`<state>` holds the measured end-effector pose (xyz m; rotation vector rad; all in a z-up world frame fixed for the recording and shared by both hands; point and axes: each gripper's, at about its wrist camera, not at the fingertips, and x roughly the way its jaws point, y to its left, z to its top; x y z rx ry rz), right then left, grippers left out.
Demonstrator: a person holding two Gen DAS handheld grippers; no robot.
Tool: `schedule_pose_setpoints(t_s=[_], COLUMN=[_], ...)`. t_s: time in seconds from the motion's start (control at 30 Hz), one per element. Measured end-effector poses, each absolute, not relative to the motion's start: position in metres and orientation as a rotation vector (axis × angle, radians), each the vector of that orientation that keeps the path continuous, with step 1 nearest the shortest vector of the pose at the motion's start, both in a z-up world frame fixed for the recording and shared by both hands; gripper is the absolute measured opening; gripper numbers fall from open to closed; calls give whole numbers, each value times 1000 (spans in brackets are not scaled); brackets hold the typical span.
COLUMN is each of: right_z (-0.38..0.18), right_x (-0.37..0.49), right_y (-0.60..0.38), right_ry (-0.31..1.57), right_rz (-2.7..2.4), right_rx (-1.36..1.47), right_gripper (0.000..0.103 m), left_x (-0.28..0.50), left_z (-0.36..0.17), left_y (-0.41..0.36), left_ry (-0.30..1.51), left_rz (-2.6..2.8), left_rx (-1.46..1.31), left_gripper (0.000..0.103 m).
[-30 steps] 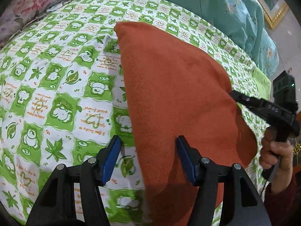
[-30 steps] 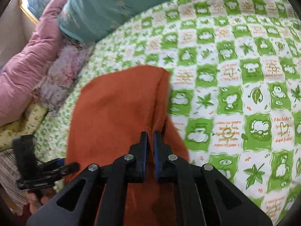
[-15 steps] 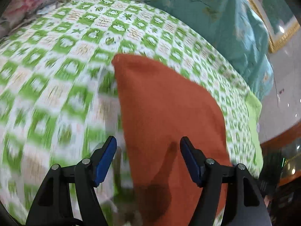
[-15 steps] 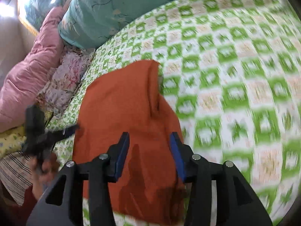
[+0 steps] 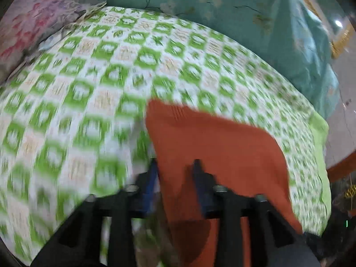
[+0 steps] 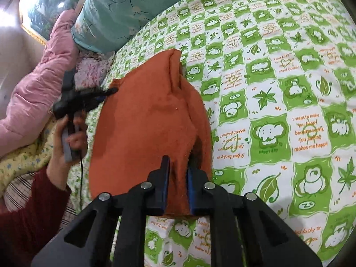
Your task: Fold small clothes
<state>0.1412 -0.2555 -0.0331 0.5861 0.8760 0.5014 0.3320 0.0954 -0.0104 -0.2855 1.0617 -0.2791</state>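
Orange knit garment (image 6: 144, 120) lies flat-ish on the green-and-white checked bedsheet (image 6: 289, 77), near the bed's side edge, teal pillow (image 6: 124, 11) beyond it. Looks already doubled over once, with a raised ridge running down its right side.

Your right gripper (image 6: 177, 175) is closing, and a bunched fold of the garment's near edge sits between the blue pads, which look to be pressing on it. Your left gripper (image 5: 175, 175) is also closing; the view is motion-blurred, the garment's left edge runs between the fingers, but there is still a clear gap, so no grip yet.

Handling guess: soft, light, fuzzy knit. It will drape and sag, not hold shape, and won't slip much on the pads. The sheet under it may drag along if you pinch too deep.

Take hold at the 2 near corners, edge only, both layers together. Lift evenly or the fold goes crooked. Your left hand (image 6: 69, 133) is visible at the bed's edge, gripper aimed at the cloth.
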Motion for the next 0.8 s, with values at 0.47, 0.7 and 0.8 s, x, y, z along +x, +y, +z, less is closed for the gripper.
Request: schedule_pose_setpoints(t_s=[0.47, 0.7, 0.8], right_z=[-34, -30, -30], right_x=[119, 118, 118], right_y=[-263, -258, -254], right_ry=[846, 834, 828], right_rz=[465, 465, 461], right_rx=[628, 620, 609], right_gripper=[33, 35, 28], left_x=[98, 96, 99], left_z=[-8, -25, -25], left_y=[55, 38, 39], left_ry=[1007, 954, 919], left_rz=[-309, -234, -170], left_rx=[13, 91, 72], left_gripper=[78, 73, 34])
